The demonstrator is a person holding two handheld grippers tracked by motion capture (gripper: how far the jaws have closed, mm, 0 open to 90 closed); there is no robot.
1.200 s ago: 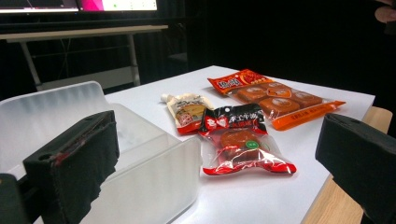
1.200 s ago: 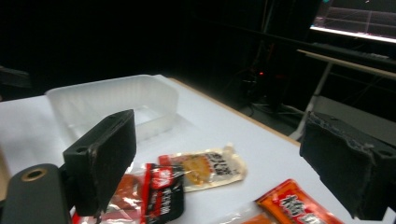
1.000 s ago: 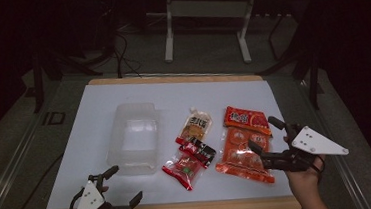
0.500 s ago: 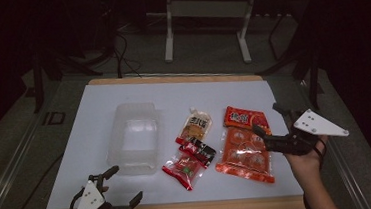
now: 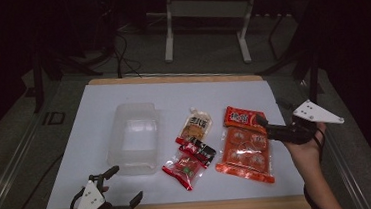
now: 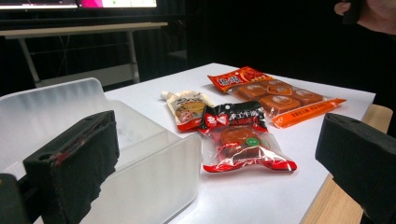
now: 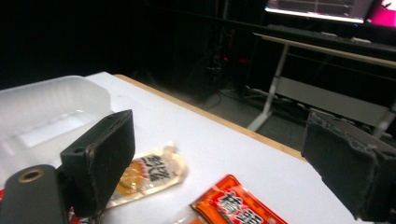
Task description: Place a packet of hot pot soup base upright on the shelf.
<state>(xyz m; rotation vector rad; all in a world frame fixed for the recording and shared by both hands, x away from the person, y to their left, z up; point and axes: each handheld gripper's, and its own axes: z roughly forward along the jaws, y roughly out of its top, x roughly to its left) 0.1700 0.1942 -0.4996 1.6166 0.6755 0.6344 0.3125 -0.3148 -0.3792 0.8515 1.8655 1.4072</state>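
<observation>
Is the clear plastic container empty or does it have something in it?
Empty: the clear container shows a bare floor; the snack packets lie beside it.

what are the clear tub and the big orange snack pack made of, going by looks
The frosted translucent tub looks like semi-rigid plastic: milky, see-through walls, rounded moulded corners, a matte sheen. The large orange snack pack looks like thin glossy plastic film: it catches glare, its clear front shows the round pieces inside, and its edges are flat sealed seams.
</observation>
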